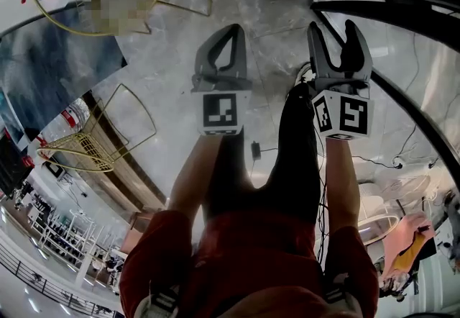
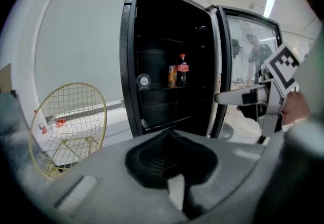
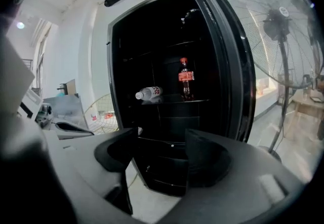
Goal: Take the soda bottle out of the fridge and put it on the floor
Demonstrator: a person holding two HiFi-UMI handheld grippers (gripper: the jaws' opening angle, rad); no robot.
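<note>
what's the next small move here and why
Probably ease the right gripper forward toward the soda bottle. The fridge is open, the bottle stands upright on a shelf, and the gripper's open jaws are empty and well short of it.

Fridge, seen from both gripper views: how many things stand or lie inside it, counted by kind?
soda bottle, upright: 1
clear bottle, lying on its side: 1
orange can: 1
Total: 3
</note>
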